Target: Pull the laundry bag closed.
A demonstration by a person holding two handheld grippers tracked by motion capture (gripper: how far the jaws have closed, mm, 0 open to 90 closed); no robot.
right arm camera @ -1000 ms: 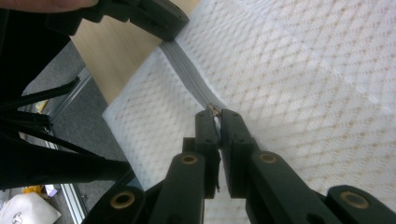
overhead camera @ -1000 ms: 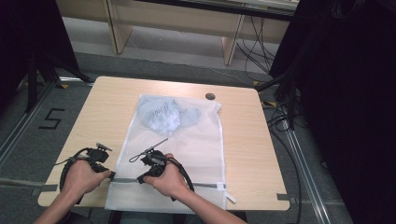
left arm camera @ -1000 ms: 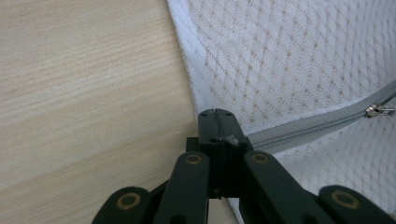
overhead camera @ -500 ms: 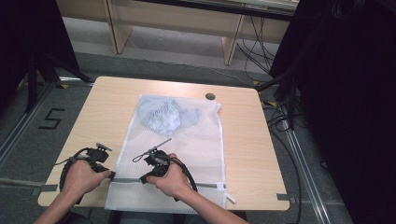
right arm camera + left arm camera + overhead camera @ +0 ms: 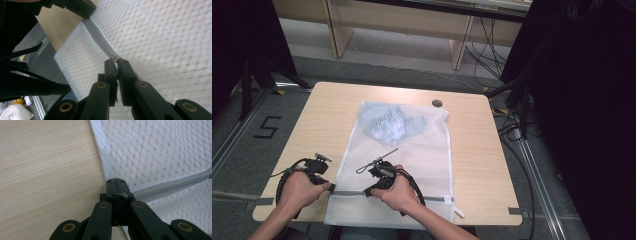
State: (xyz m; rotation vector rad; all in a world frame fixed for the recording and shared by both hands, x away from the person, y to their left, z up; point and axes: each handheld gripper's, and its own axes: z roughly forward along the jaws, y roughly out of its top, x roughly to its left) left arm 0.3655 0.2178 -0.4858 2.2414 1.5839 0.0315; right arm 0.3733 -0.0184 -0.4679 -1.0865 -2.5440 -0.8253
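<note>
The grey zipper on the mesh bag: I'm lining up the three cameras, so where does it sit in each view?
High view: the grey zipper runs across the mesh bag's near end, between both hands.
Left gripper view: it slants from the right edge down to the jaw tips.
Right gripper view: it runs from top centre down to the jaw tips.
Shared landmark: the bag's edge against the wooden table.

High view: we look forward and down from above the person's side, taking in the whole table and the floor beyond. Left gripper view: we sit very near the mesh laundry bag, facing its left edge and grey zipper. Right gripper view: equally near, facing along that zipper toward the left gripper. All three share the bag's near edge.
</note>
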